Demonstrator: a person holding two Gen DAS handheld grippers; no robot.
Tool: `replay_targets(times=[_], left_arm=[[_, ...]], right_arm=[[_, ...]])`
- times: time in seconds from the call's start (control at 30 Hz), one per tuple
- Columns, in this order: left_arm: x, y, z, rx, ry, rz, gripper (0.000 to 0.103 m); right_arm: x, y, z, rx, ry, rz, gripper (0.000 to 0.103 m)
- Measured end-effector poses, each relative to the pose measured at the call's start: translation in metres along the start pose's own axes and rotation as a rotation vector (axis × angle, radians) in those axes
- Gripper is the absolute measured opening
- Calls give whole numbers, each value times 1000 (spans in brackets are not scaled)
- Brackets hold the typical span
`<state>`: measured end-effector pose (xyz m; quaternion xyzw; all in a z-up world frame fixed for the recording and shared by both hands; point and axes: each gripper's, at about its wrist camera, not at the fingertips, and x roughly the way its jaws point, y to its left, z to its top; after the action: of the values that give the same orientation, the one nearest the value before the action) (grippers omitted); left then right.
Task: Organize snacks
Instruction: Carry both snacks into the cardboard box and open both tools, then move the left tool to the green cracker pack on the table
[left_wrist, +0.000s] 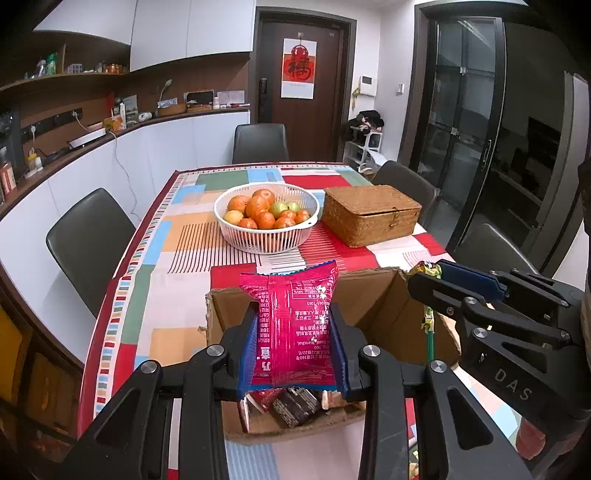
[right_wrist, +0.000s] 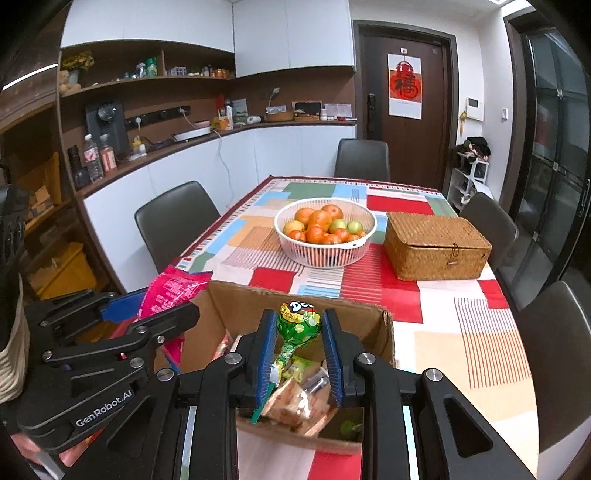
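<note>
Much of the cardboard box (left_wrist: 373, 302) was hidden behind the grippers; only a few wrapped snacks (left_wrist: 295, 404) showed on its floor, their labels too blurred to read. The left gripper (left_wrist: 293, 332) had its jaws clamped on a pink snack packet (left_wrist: 291, 317), held upright over the box's left side. The right gripper (right_wrist: 299, 350) stood narrowly open — a green lollipop (right_wrist: 298, 319) sat between its blue pads (right_wrist: 266, 354), though whether both pads pressed it could not be told. Beyond the box stood a fruit basket (right_wrist: 325, 254) and a wicker box (right_wrist: 436, 247).
</note>
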<state>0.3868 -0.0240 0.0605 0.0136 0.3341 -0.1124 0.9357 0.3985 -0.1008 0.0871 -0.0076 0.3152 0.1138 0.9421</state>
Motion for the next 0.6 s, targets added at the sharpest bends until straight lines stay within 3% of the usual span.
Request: replay_targets(times=[0.13,0.23,0.27,0.3,0.6], left_arm=[[10,-1,2,9,8,30,38],[10,0,-1,10,9,46,51],[9,0,-1,12,6,49,52],[7,-1,-4,16,5,55,52],[-26,-9,-28,40,-35,58,56]], right_arm=[[14,-5,3,12,20,-15,27],[18,-8,1,14,22,-33,31],[18,-9,0,15,25,-36,41],[18,-9,-1,18,26,-38,45],[-10,-11,-22,28,0,-66,48]])
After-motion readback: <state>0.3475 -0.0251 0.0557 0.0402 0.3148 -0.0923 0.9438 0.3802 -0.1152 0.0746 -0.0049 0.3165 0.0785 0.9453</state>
